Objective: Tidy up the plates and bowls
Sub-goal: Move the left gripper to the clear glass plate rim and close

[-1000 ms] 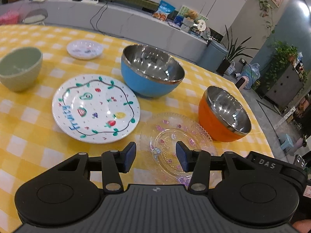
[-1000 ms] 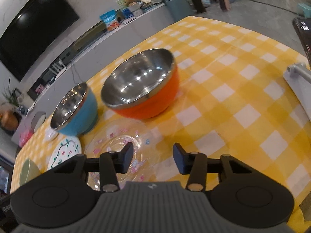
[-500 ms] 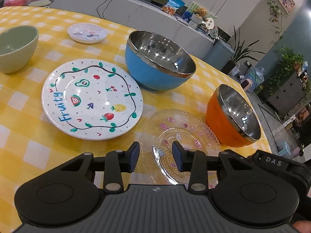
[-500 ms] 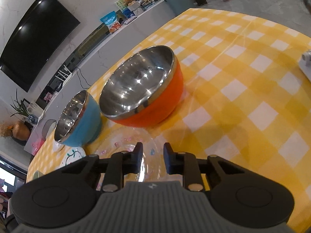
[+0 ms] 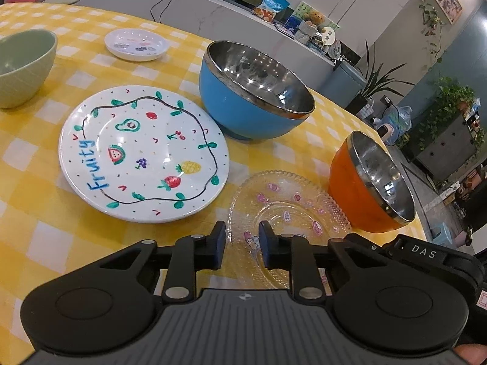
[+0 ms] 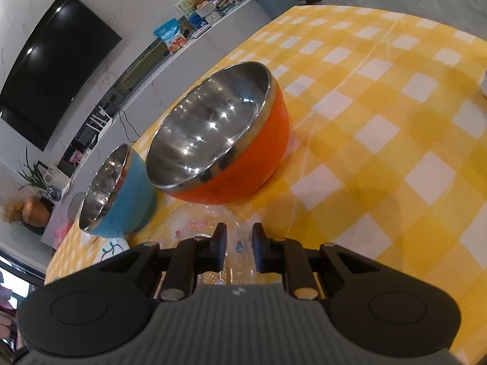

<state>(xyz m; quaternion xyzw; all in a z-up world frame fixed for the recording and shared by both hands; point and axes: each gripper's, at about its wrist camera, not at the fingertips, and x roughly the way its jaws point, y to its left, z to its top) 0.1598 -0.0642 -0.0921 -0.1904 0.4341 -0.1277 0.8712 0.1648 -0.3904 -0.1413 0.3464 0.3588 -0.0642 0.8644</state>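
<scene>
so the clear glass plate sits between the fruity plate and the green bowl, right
Not the green bowl. In the left wrist view the clear glass plate sits between the fruity plate and the orange bowl; the green one is far off to the left.

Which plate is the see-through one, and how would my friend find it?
Start at the big white Fruity plate on the yellow checked tablecloth. Between it and the orange bowl lies the glass plate. It alone is clear, with a beaded rim and tiny pink pictures.
</scene>
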